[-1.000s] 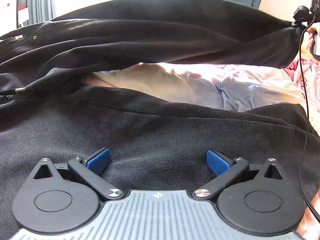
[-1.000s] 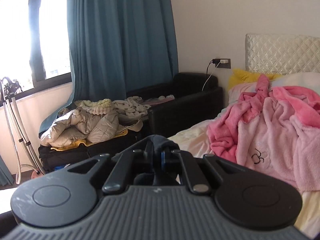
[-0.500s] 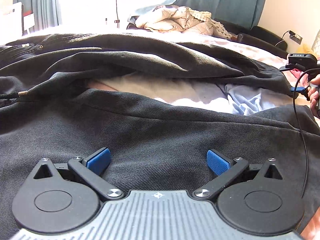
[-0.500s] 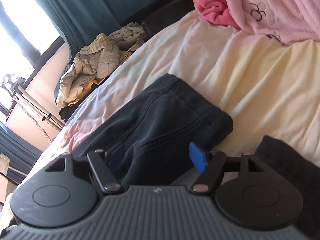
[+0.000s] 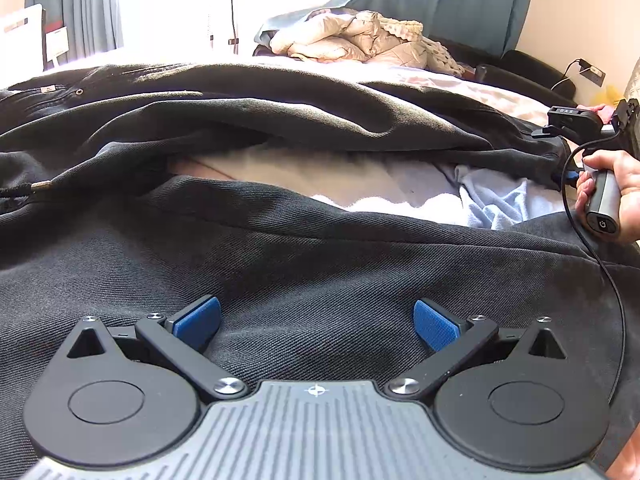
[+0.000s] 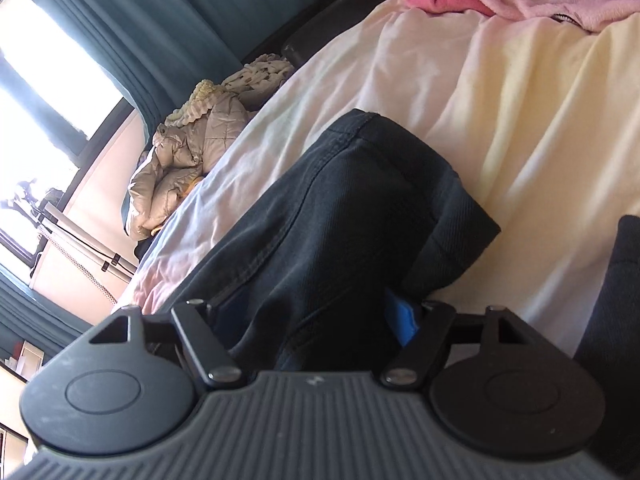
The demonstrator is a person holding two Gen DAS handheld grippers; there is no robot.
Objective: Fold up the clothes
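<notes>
- Left wrist view: the left hand-held gripper (image 5: 316,322) rests wide open and empty on dark trousers (image 5: 320,272) spread across the bed (image 5: 400,196); a strip of sheet shows between the legs. The raised leg has dropped flat since a second ago.
- Right wrist view: the right hand-held gripper (image 6: 316,316), parted, straddles the trouser hem (image 6: 400,184), released since then; bare sheet lies beyond.
</notes>
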